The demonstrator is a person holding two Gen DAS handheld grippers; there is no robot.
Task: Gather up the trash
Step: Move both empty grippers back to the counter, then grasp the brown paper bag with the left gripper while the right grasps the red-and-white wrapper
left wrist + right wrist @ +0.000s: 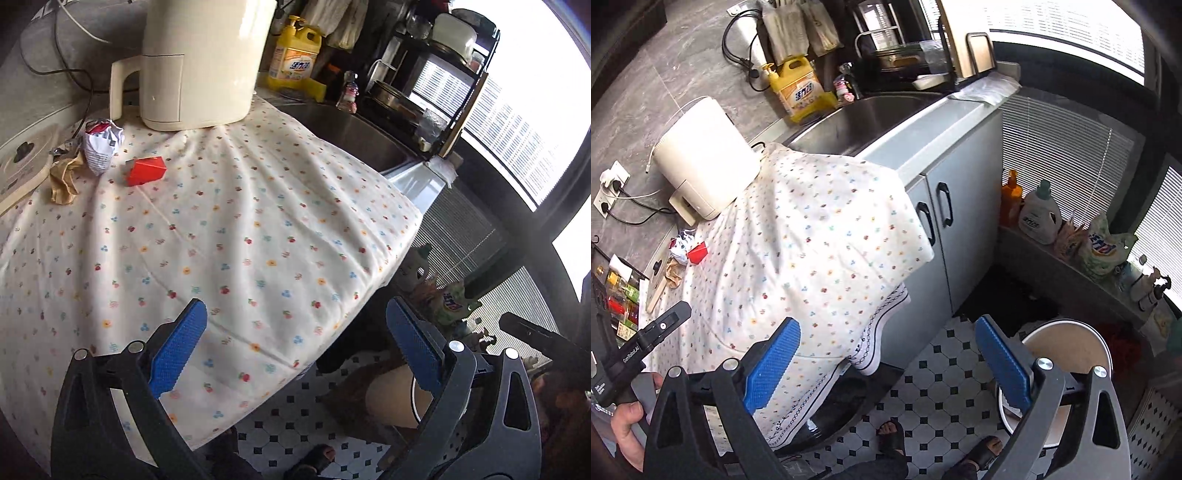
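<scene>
- Trash, three pieces, far corner of floral cloth point(240, 229) beside cream appliance point(199, 62): crumpled white wrapper point(99, 146), red carton point(144, 170), brown paper scrap point(65, 181).
- Left gripper point(295, 347): spread, empty.
- Right gripper point(886, 354): spread, empty.
- Bin point(1067, 369): one, on floor.

1. We see a cream cloth point(240, 221) with small red, blue and orange flower prints.
2. On the cloth, a red carton point(145, 171), a white crumpled wrapper point(100, 146) with red, and tan paper point(65, 178).
3. Behind the cloth, a cream appliance point(199, 62) and a yellow bottle point(294, 55).
4. Below the cloth, a white floor point(923, 380) with black diamonds.
5. Our finger pads point(177, 349) are blue.
</scene>
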